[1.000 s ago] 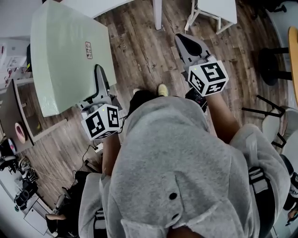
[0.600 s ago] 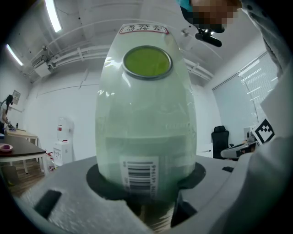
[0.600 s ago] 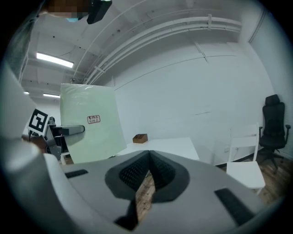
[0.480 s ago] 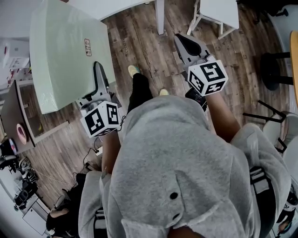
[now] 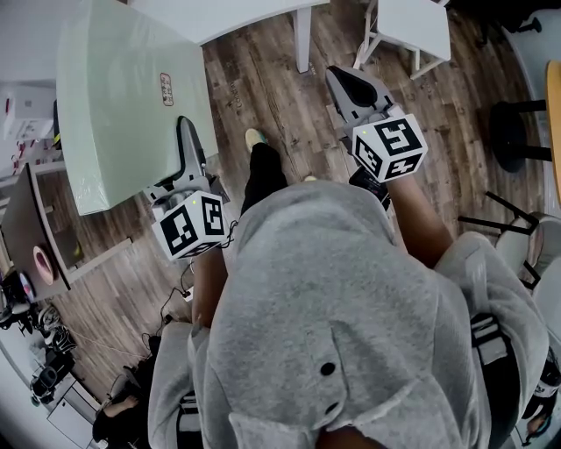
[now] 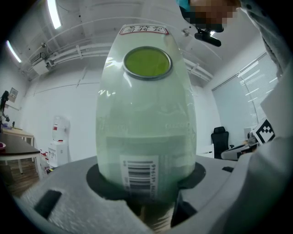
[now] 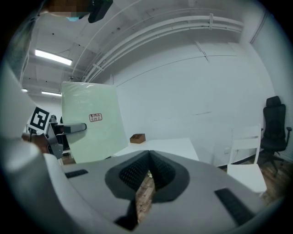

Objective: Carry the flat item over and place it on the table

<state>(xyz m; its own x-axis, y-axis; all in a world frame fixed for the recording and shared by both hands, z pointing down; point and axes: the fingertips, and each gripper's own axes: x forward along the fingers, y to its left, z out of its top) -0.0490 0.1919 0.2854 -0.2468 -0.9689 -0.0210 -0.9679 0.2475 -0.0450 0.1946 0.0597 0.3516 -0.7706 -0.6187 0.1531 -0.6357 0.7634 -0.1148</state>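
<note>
Still on the move, the person in the grey hoodie (image 5: pixel 333 307) has brought the white table (image 5: pixel 254 13) further into the top of the head view than a second ago. The pale green flat item (image 5: pixel 123 96), wrapped in plastic, stays out in front over the wooden floor (image 5: pixel 280 96), short of the table. Its near edge is pinched between the left gripper's (image 5: pixel 187 140) jaws. The right gripper (image 5: pixel 351 83) carries nothing, jaws drawn together. A yellow shoe (image 5: pixel 255 138) has stepped forward between the grippers.
</note>
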